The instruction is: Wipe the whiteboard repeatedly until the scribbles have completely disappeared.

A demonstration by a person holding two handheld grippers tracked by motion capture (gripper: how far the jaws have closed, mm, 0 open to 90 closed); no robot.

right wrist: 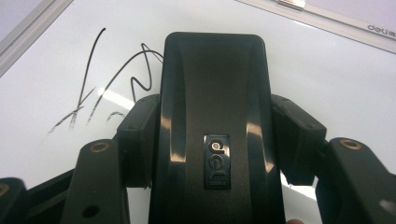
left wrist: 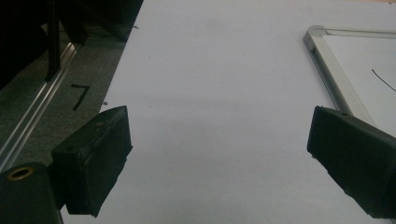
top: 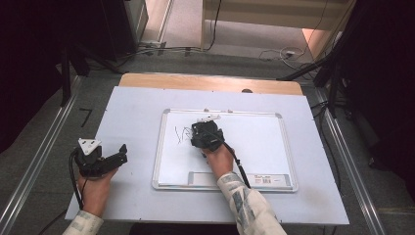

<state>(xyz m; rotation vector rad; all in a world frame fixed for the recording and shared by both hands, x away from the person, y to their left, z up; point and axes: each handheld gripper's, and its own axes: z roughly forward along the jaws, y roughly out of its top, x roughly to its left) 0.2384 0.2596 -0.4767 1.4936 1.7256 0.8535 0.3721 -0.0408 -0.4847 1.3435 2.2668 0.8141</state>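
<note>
A whiteboard [top: 259, 147] with a silver frame lies flat on the white tabletop. Black pen scribbles [top: 181, 134] mark its upper left area. My right gripper [top: 205, 136] is over the board just right of the scribbles, shut on a black eraser [right wrist: 212, 93] with a small logo plate. In the right gripper view the eraser's front end reaches the scribbles [right wrist: 112, 79], some of them smeared, and both jaws press its sides. My left gripper [top: 117, 155] rests open on the table left of the board, with nothing between its jaws [left wrist: 224, 158]; the board's corner [left wrist: 322, 46] lies ahead to its right.
The white table sheet [top: 132, 112] has a wooden strip [top: 210, 82] along its far edge. Metal rails [top: 44, 152] run along the floor on both sides, with a black "7" [top: 85, 116] on the left floor. Cables [top: 284, 53] and dark stands lie beyond the table.
</note>
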